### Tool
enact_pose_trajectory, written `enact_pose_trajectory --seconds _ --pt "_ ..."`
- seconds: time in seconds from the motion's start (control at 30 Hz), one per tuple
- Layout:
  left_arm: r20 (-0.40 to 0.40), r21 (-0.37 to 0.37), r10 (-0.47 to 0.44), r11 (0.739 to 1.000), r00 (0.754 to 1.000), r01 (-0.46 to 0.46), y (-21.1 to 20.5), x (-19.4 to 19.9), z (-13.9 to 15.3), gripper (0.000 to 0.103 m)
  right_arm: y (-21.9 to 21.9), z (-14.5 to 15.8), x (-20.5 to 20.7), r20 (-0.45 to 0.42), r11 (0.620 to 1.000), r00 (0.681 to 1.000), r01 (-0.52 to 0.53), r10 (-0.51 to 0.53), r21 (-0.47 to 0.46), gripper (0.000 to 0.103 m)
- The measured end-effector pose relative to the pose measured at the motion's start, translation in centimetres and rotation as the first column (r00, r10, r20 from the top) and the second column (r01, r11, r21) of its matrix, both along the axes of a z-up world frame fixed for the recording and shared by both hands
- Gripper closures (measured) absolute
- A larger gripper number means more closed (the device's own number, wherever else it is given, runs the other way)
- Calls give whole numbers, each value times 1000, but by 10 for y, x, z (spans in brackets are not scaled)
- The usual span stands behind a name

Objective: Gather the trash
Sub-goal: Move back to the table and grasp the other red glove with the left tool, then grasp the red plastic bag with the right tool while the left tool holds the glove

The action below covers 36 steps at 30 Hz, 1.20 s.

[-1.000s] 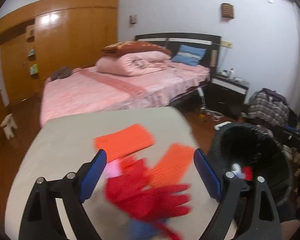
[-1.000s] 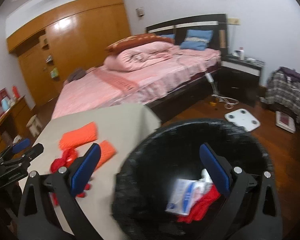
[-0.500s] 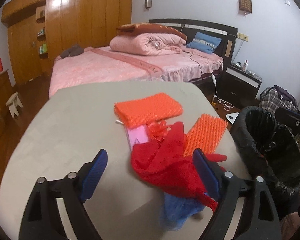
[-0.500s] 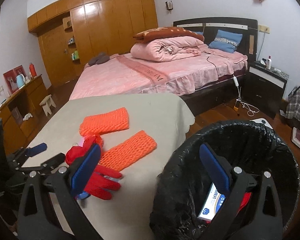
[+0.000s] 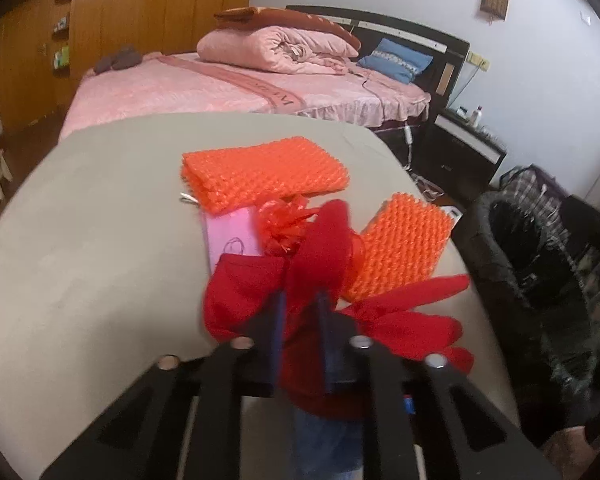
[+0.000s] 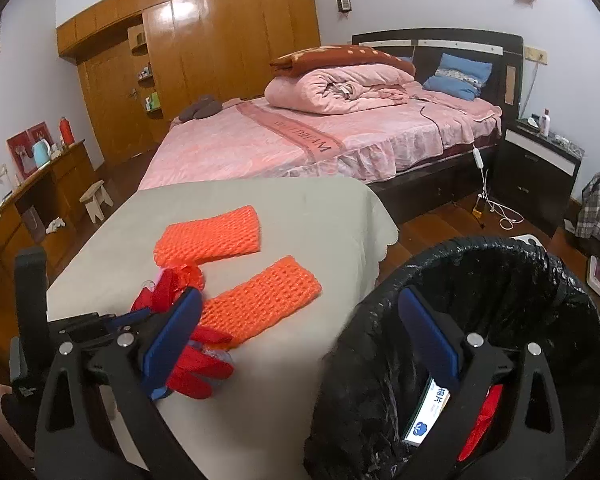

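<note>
I count two orange foam nets on the grey table (image 6: 308,208): the folded net (image 5: 264,174) at twelve o'clock from my left gripper (image 5: 300,300), and the flat net (image 5: 400,244) at two o'clock, its far end close to the table's right edge. There is one red glove (image 5: 404,320), one pink card (image 5: 232,236) under a red ribbon tuft (image 5: 288,222), and something blue below the glove, too blurred to name. My left claw has its jaws pinched nearly together on the red glove's cuff. My right gripper (image 6: 300,328) stands wide and holds nothing, hovering between the table edge and the one black-lined bin (image 6: 512,280). The bin sits just beside the table at three o'clock, with a white packet (image 6: 428,412) and a red scrap (image 6: 484,416) inside. The table's left half lies bare.
</note>
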State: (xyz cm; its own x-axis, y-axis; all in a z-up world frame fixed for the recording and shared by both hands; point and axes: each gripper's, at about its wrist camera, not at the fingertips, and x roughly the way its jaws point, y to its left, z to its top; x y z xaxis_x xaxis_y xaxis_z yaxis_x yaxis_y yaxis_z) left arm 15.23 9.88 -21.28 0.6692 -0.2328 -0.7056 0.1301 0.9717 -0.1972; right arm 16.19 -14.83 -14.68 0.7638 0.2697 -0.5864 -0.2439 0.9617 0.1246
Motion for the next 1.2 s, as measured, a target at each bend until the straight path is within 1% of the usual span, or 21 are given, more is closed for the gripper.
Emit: enact_pose_trajectory --seconds 0.03,0.1,0.3,0.37,0.47,0.5,0.53,0.57,0.6,0.67,0.73,0.8,0.87,0.9,0.93,0.97,1.0,1.03,1.07,1.1,1.2 --pt "4 -5 5 1000 1000 -5 2 -1 2 99 1 0 1 1 1000 1000 -3 3 -1 7" --pt "20 -19 17 1000 1000 -17 7 -3 9 103 5 1 2 3 1000 1000 -11 11 -2 7" --pt "93 -44 88 996 992 -84 35 -13 39 103 19 5 4 15 999 999 -42 42 4 7" --pt "86 -43 94 995 992 -90 43 -13 41 103 25 7 5 20 999 998 -52 52 5 7" --pt "52 -23 81 997 995 -80 44 -9 34 102 31 9 6 24 998 998 -63 62 7 7" --pt "42 -17 78 997 996 -78 43 -8 31 99 32 10 6 25 998 998 -65 65 6 7" --pt "24 -12 69 998 997 -69 41 -7 27 87 33 10 5 25 998 997 -67 67 5 7" --pt "9 -8 63 998 998 -63 37 -6 22 81 34 10 5 23 998 997 -68 68 4 7" --pt "0 -2 63 998 998 -63 36 -6 17 70 35 9 6 21 998 997 -68 68 3 7" --pt "-25 -6 50 999 998 -50 32 -3 8 66 35 8 6 17 998 997 -70 70 0 7" --pt "-43 0 42 999 998 -42 29 -2 2 55 36 7 6 13 997 997 -71 71 -4 7" --pt "-58 5 26 1000 998 -26 25 1 -4 50 36 6 7 9 997 997 -72 72 -4 7" --pt "-74 6 15 1000 997 -14 20 5 -10 48 35 4 8 6 997 997 -72 72 -7 7" --pt "-82 -5 10 1000 997 -11 20 7 -13 48 36 3 8 4 997 997 -72 72 -8 7" --pt "-87 -23 6 1000 996 -8 19 9 -15 50 36 2 9 1 997 997 -72 72 -9 7" --pt "-88 -37 6 999 996 -9 19 10 -17 54 36 2 9 0 997 997 -71 71 -9 7" --pt "-85 -45 -3 999 996 -1 19 10 -19 76 36 1 9 -2 997 998 -70 70 -11 7" --pt "-86 -49 -13 999 996 9 17 10 -19 89 36 0 9 -2 997 998 -70 70 -13 7" --pt "-77 -47 -17 999 997 14 15 9 -19 91 37 -1 9 -2 997 998 -69 69 -17 7" --pt "-67 -45 -20 999 998 17 14 7 -17 97 37 -1 9 -4 997 998 -69 69 -20 7" --pt "-30 -50 0 999 1000 -2 18 2 -8 98 38 -3 10 -7 997 998 -69 69 -20 8"
